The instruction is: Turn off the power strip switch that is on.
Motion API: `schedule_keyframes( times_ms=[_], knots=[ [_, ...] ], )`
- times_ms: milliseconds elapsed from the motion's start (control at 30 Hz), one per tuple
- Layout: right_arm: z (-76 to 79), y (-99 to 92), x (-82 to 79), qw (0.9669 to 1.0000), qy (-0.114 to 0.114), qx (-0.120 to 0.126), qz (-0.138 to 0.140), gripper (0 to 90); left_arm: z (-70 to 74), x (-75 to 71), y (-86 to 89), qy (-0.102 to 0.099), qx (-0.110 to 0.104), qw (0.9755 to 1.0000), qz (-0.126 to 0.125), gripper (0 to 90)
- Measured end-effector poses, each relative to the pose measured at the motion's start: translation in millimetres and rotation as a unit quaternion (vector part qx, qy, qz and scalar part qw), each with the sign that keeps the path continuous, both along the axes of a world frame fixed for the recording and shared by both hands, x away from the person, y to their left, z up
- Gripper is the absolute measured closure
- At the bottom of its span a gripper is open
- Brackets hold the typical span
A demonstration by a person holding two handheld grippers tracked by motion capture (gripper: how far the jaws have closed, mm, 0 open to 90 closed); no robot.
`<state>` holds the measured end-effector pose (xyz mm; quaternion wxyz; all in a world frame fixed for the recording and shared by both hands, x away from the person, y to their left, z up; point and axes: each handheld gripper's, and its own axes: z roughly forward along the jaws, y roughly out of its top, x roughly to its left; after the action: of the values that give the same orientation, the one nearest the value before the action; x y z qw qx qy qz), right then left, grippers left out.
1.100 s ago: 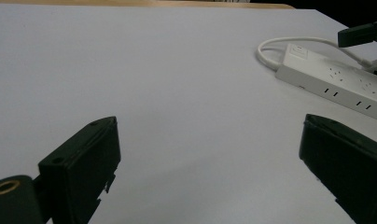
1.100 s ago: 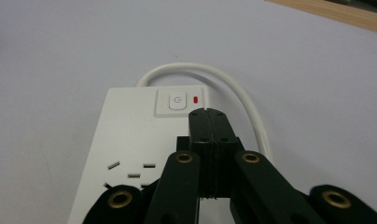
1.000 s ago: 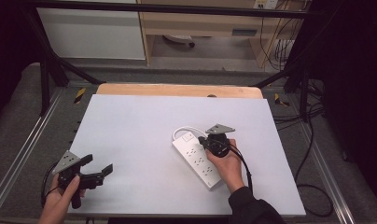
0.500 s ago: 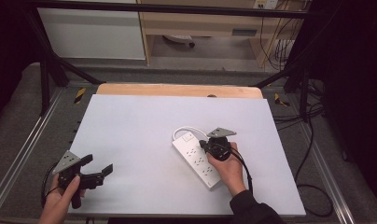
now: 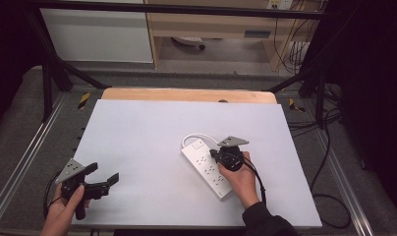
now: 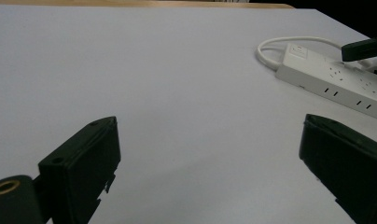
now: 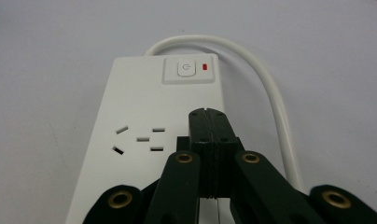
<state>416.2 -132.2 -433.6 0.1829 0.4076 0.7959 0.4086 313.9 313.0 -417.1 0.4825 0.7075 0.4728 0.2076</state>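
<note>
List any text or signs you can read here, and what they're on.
No words, brands or numbers can be read.
Power symbol, no letters: on the button of the power strip, beside a red light.
Label on the far shelf: too blurred to read.

Beyond your counter point(image 5: 137, 128), whose white top ends at a bare wooden strip point(image 5: 186, 95) along the far edge, you can see a white cabinet panel point(image 5: 96, 32) at the left and a wooden shelf unit point(image 5: 211, 24) at the middle. Black frame bars point(image 5: 49, 73) stand on both sides, cables point(image 5: 329, 147) lie on the grey floor at your right, and yellow-black striped tape point(image 5: 83, 100) marks the rails.
</note>
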Motion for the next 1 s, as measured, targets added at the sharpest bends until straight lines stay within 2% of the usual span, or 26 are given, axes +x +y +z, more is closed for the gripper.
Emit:
schedule_keyframes(
  times_ms=[1000],
  knots=[
    [-3.9, 1.0, -0.9, 1.0000, -0.002, -0.003, 0.001, 90.0, 0.0, 0.0, 0.0, -0.001, 0.000, 1.0000, 0.000, 5.3]
  ],
)
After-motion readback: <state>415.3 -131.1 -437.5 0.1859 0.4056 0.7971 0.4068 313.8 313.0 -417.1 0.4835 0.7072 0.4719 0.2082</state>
